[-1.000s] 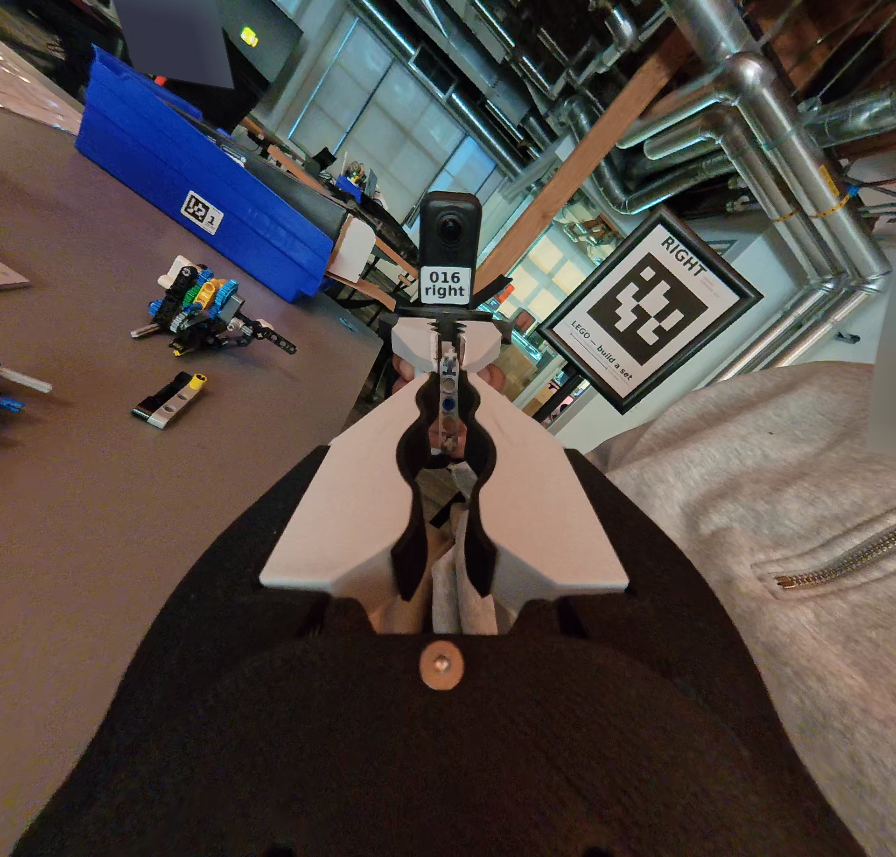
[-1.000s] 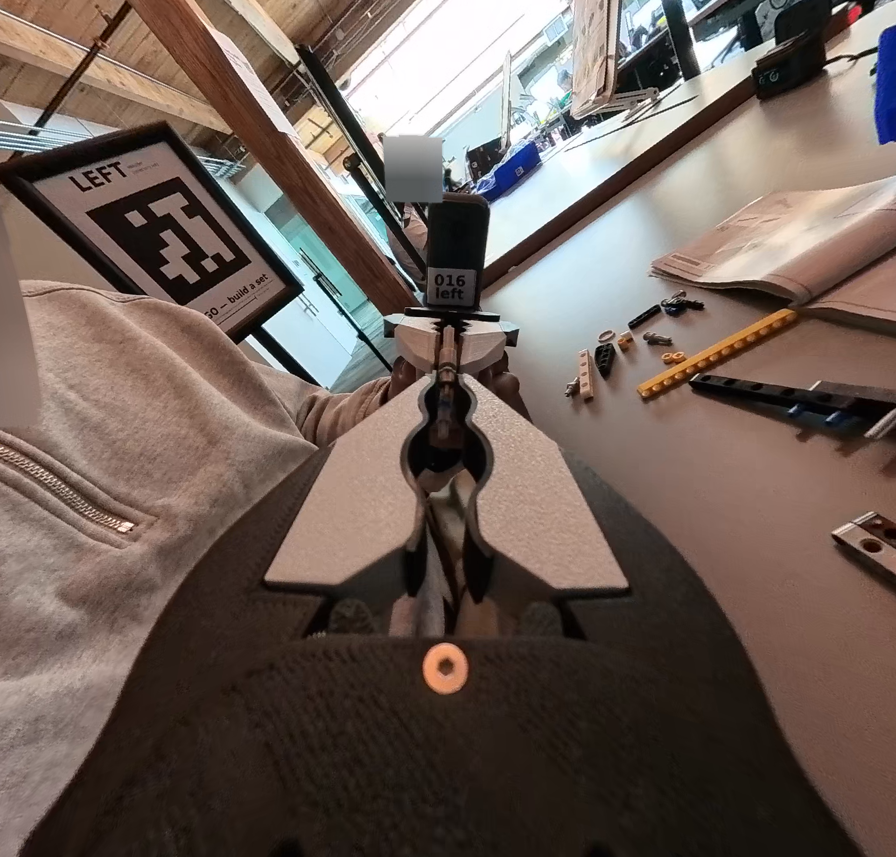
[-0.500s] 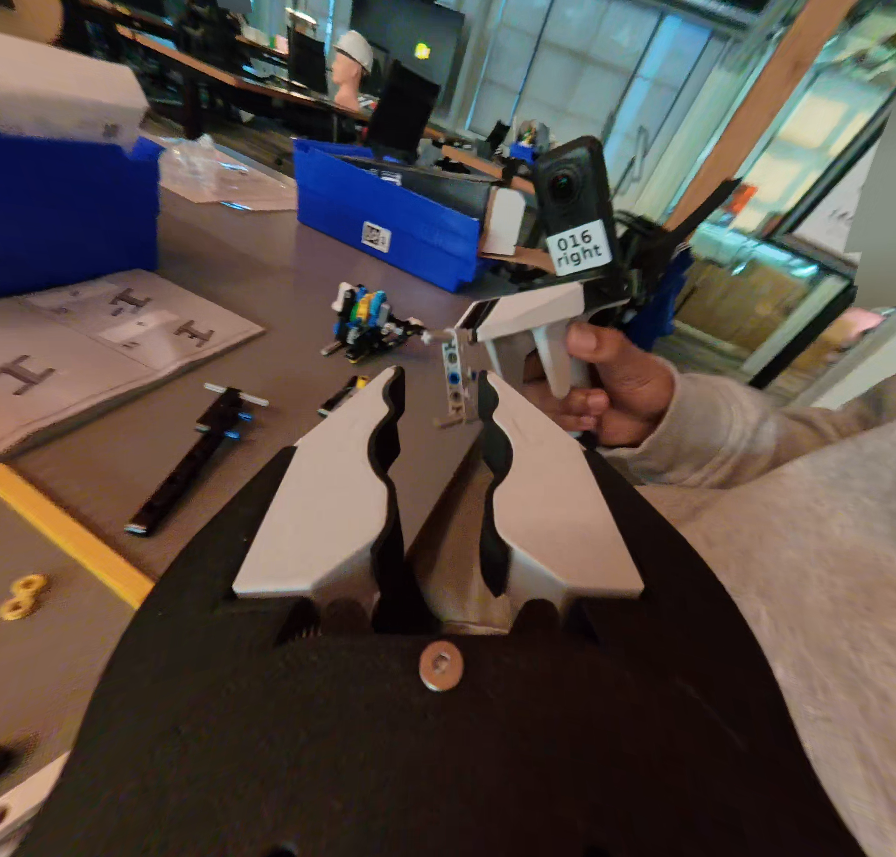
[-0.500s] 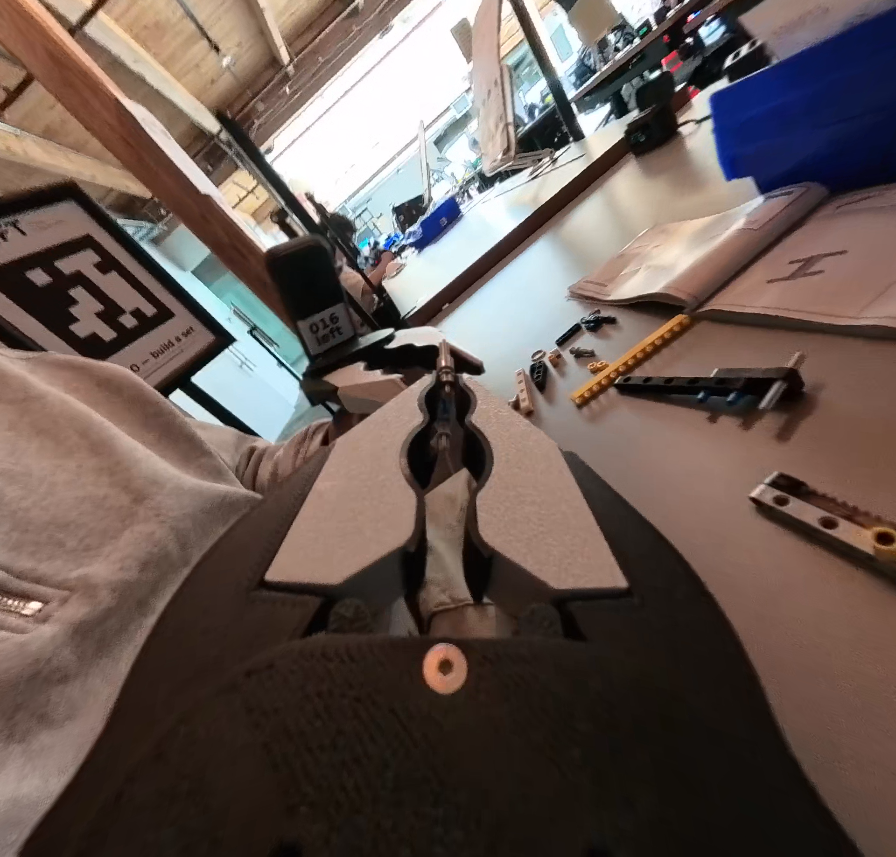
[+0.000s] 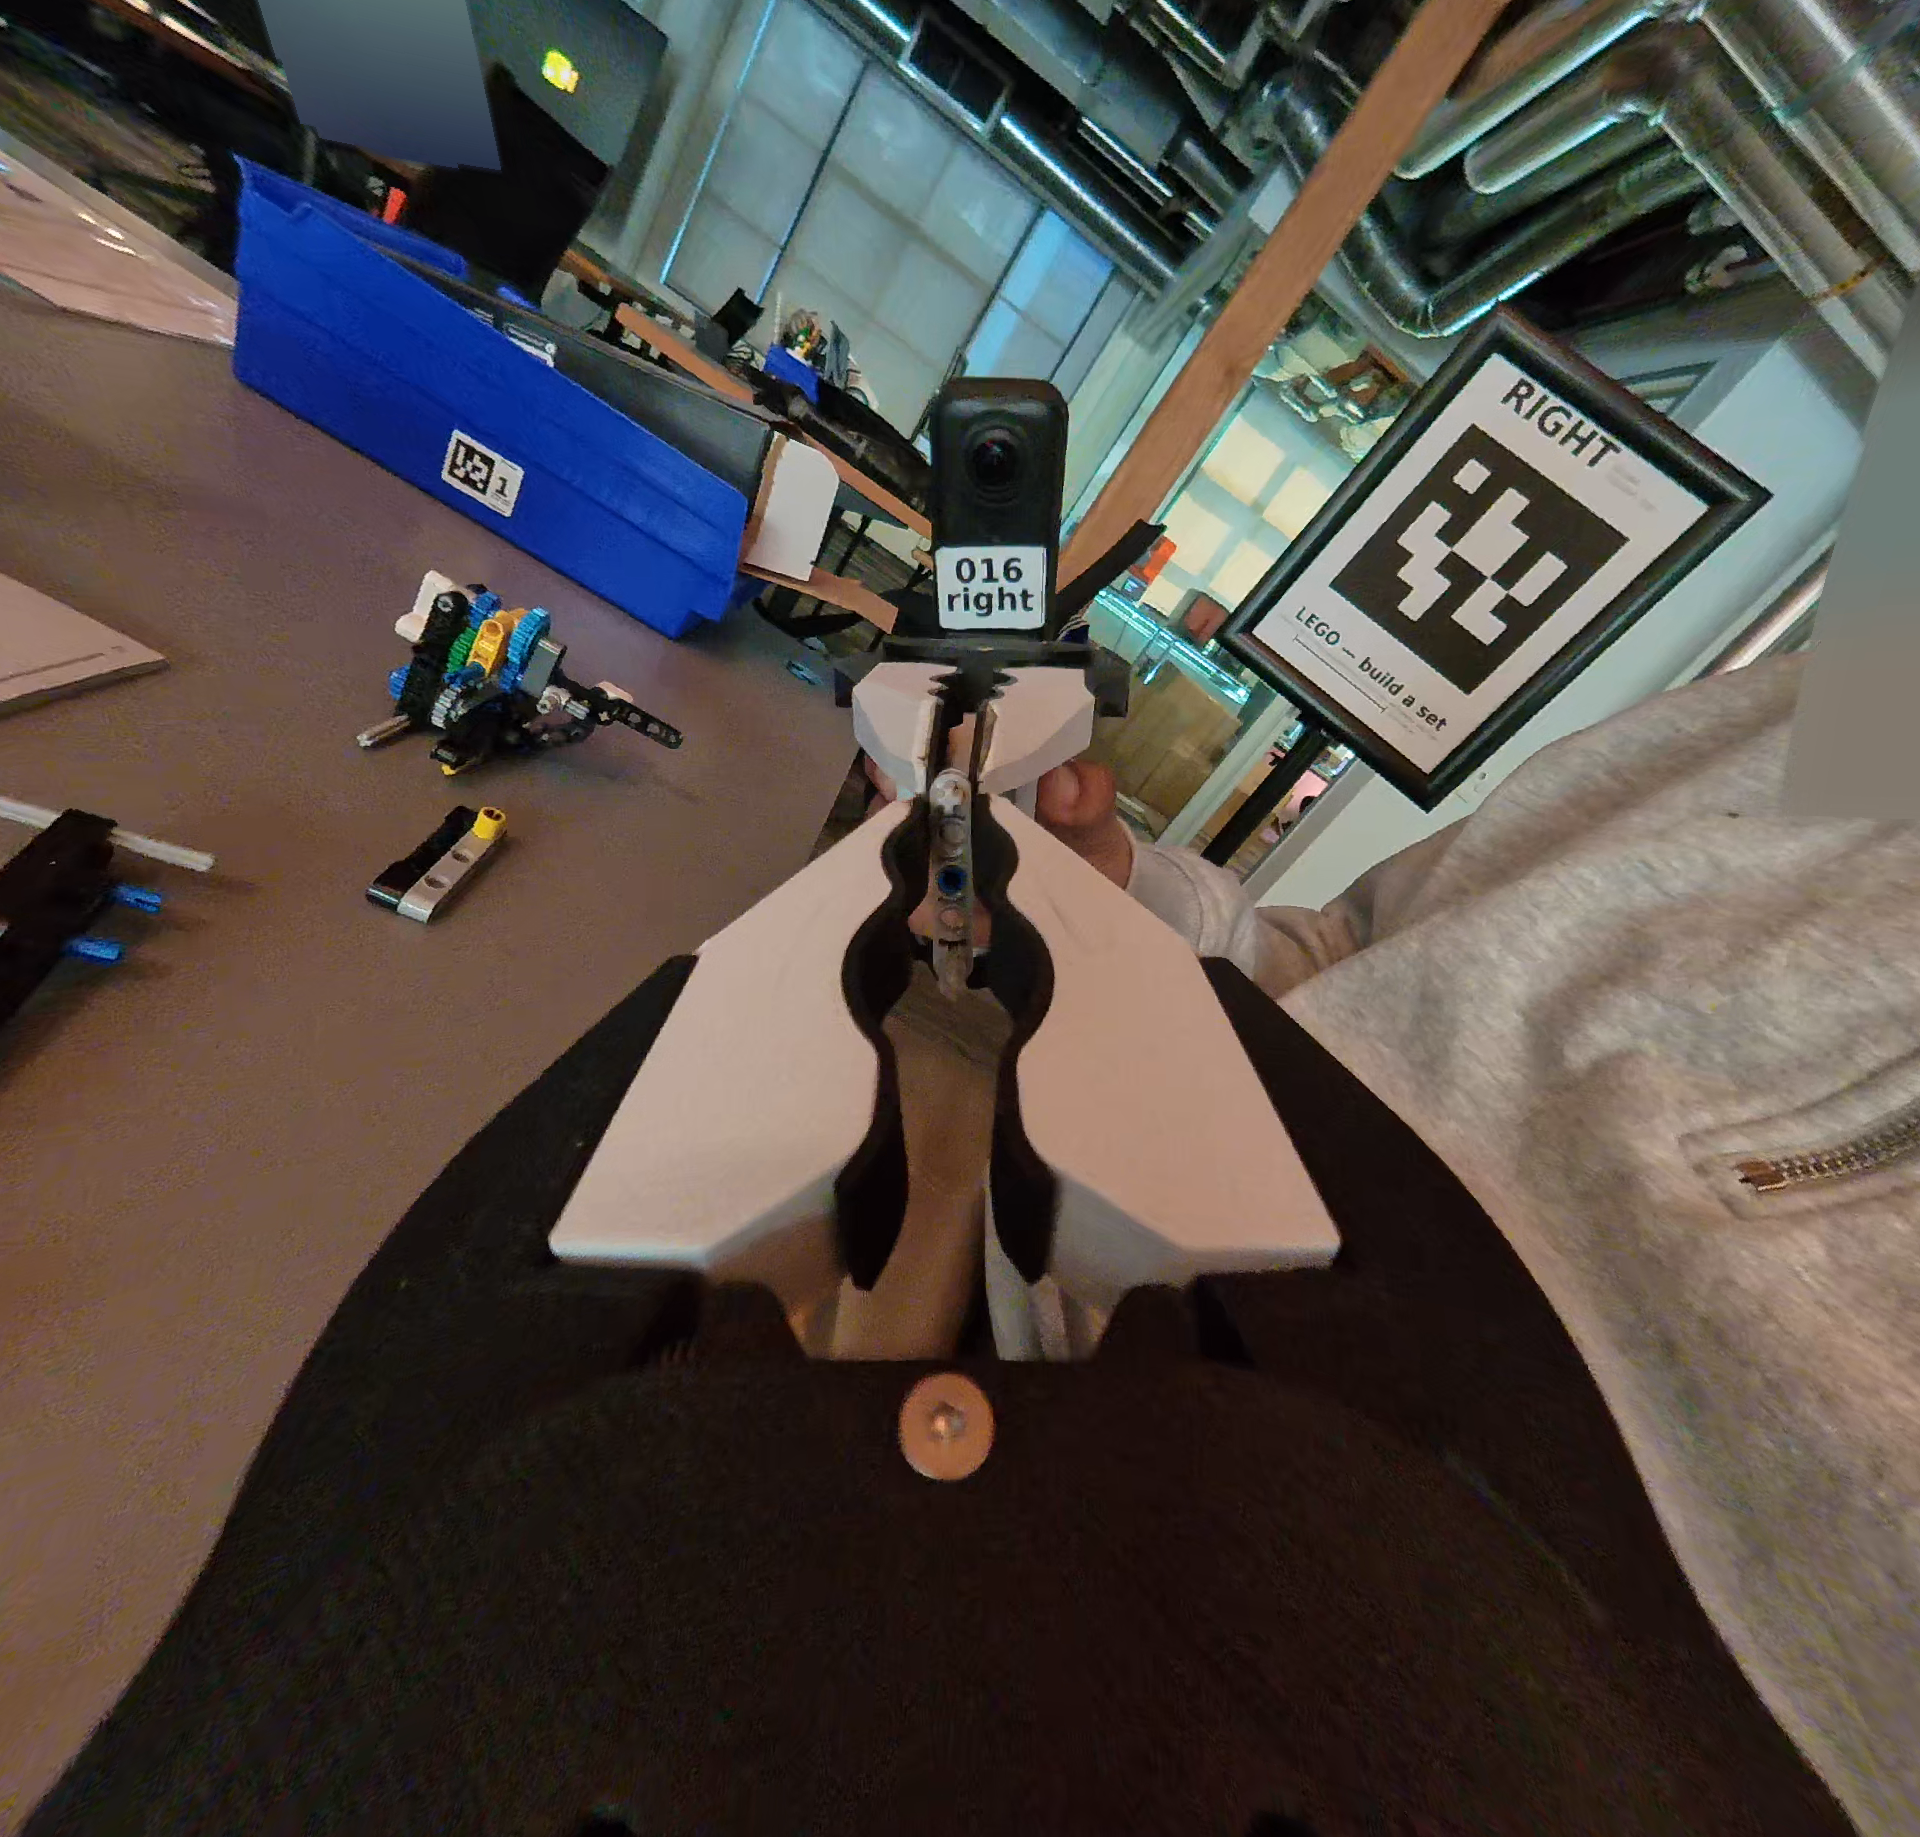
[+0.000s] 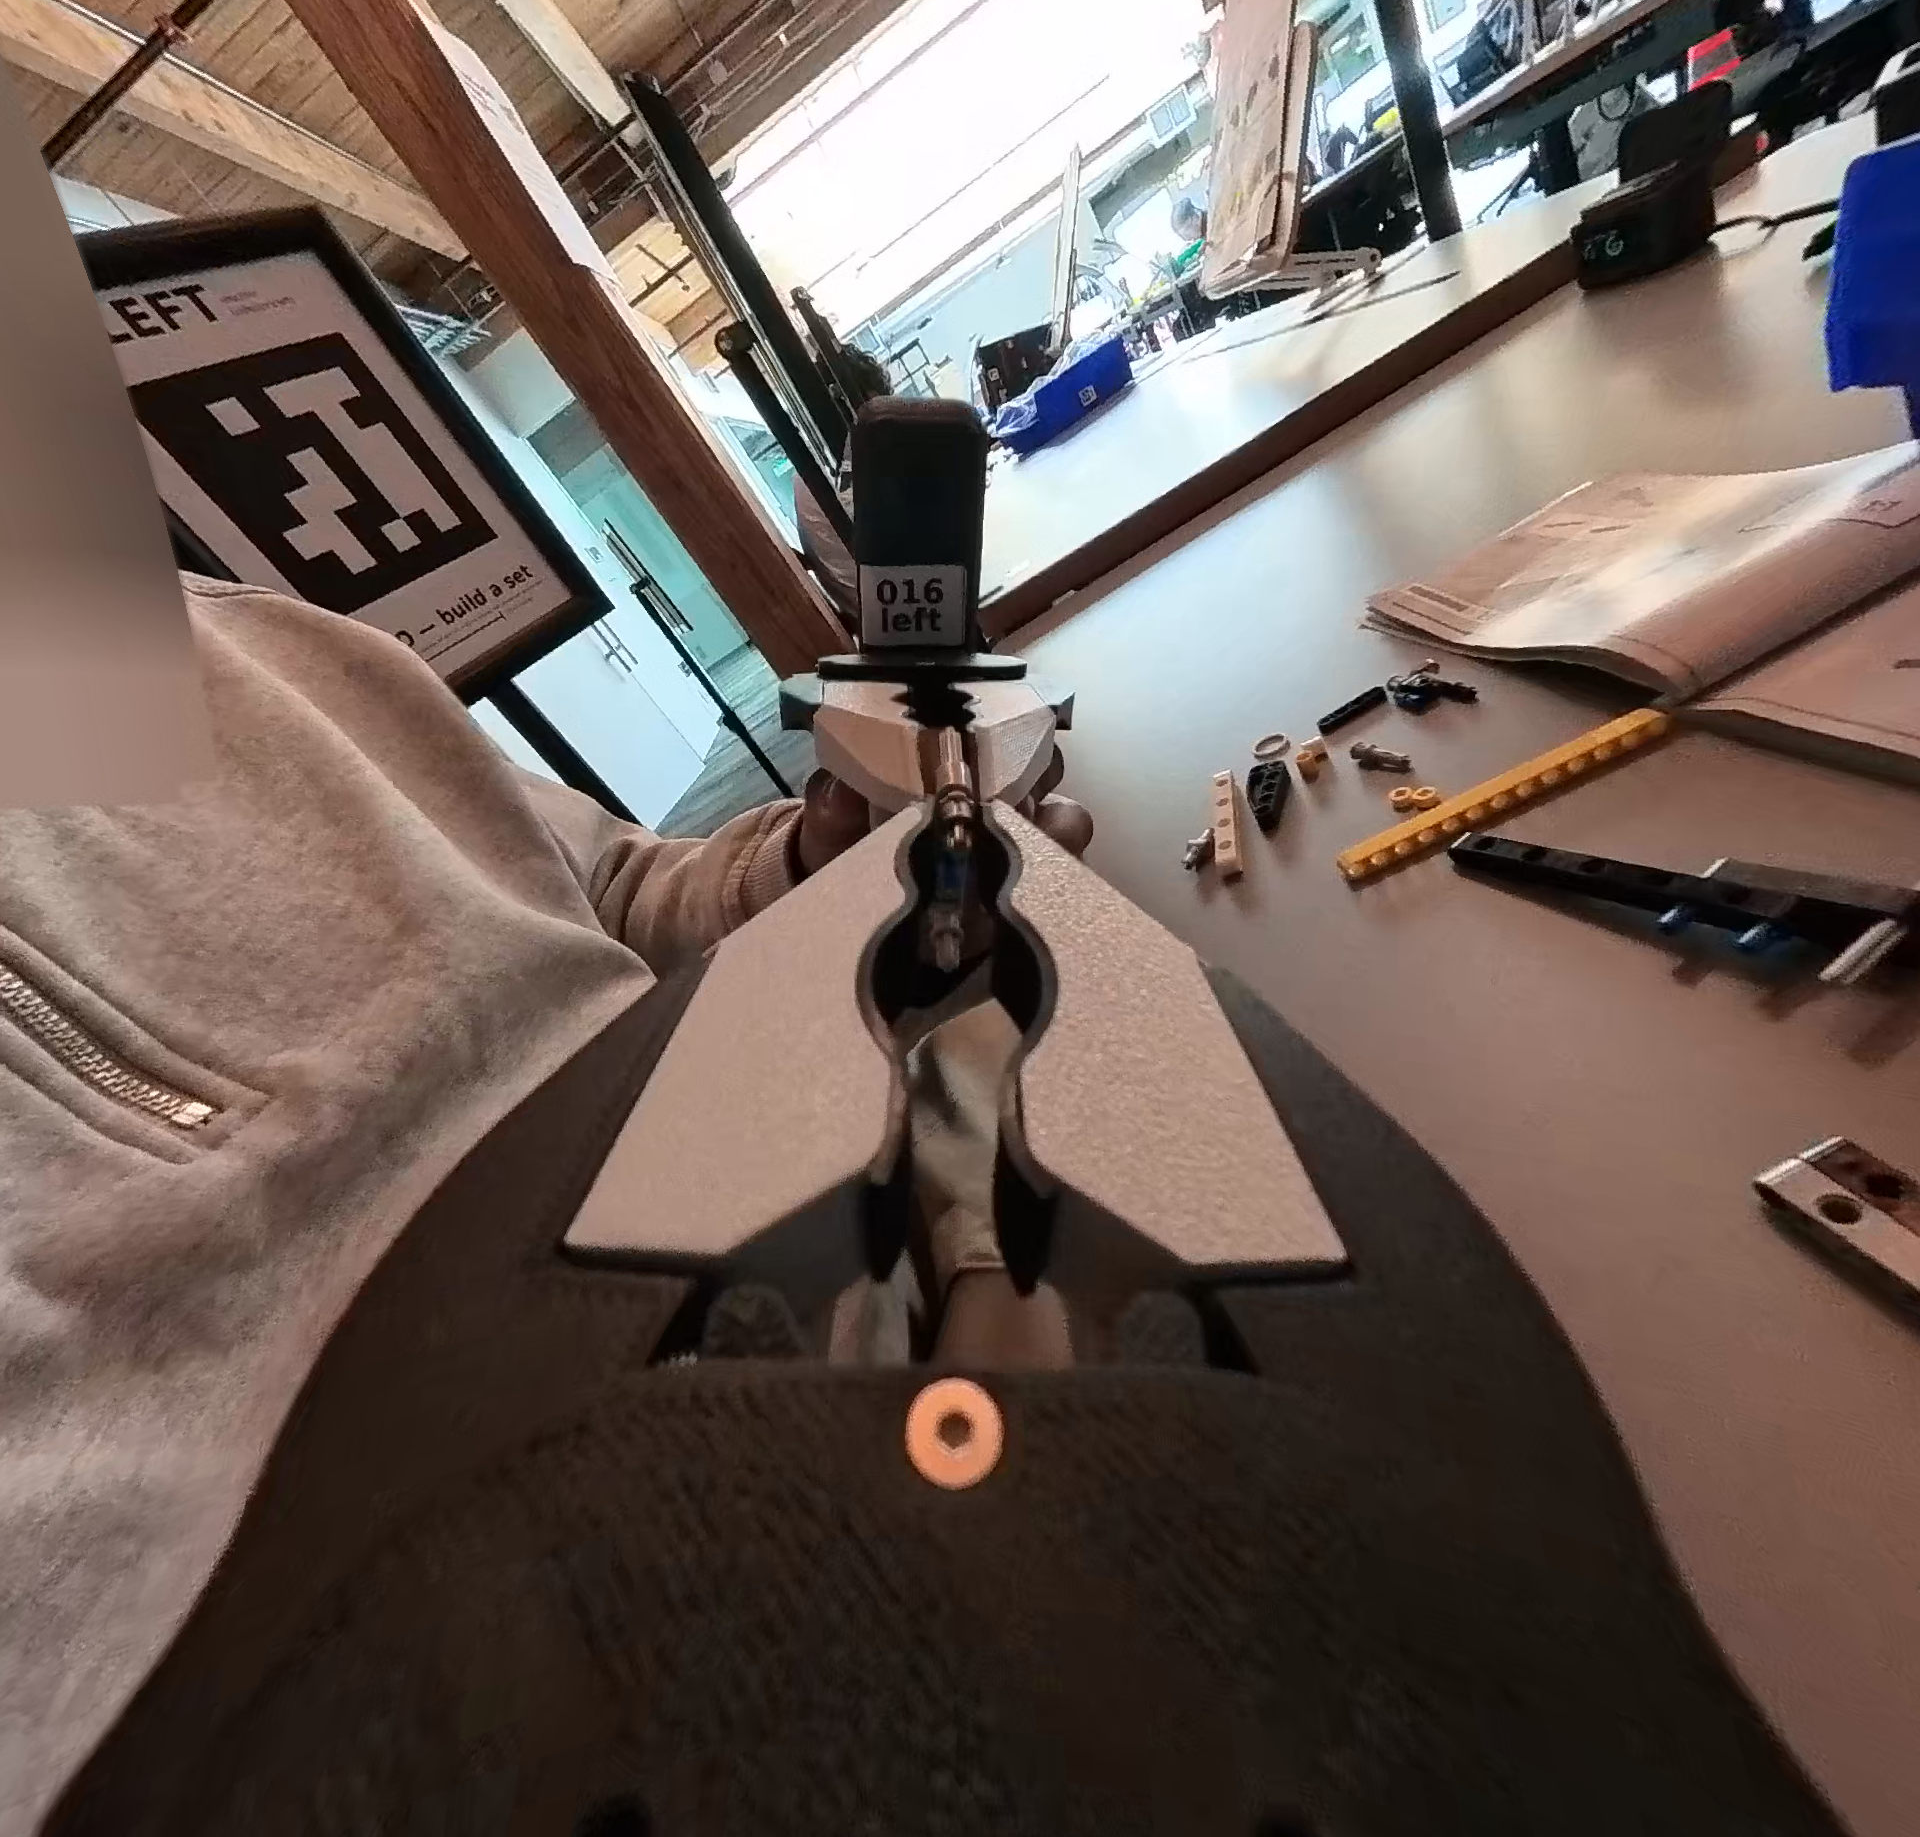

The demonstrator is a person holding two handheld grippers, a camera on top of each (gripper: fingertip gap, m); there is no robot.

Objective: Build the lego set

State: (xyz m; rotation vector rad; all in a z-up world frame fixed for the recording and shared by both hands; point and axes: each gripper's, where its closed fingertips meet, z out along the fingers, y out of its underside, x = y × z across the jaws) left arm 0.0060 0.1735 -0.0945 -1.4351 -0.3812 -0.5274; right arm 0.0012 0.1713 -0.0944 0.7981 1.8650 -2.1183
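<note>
A short grey lego beam (image 5: 950, 883) with a blue pin is held in the air between my two grippers, which face each other. My left gripper (image 5: 950, 819) is shut on it, with the beam standing upright between the fingers. My right gripper (image 5: 971, 722) meets it from the far side. In the right wrist view the beam (image 6: 948, 878) shows edge-on, my right gripper (image 6: 951, 823) is shut on it, and my left gripper (image 6: 940, 738) grips its far end. A part-built lego model (image 5: 488, 681) sits on the table to the left.
A black and grey piece with a yellow pin (image 5: 436, 865), a black beam with blue pins (image 5: 62, 894) and a blue bin (image 5: 468, 437) lie on the left. A yellow beam (image 6: 1507, 795), a black beam (image 6: 1683, 888), small parts (image 6: 1273, 795) and a booklet (image 6: 1662, 582) lie on the right. Both grippers' tips are close together, under 4 cm apart. Both grippers' tips are roughly 20 centimeters from the part-built lego model (image 5: 488, 681).
Half a second ago my left gripper was open and turned toward the table while the right held the beam. Now the left is back facing the right and shut on the beam.
</note>
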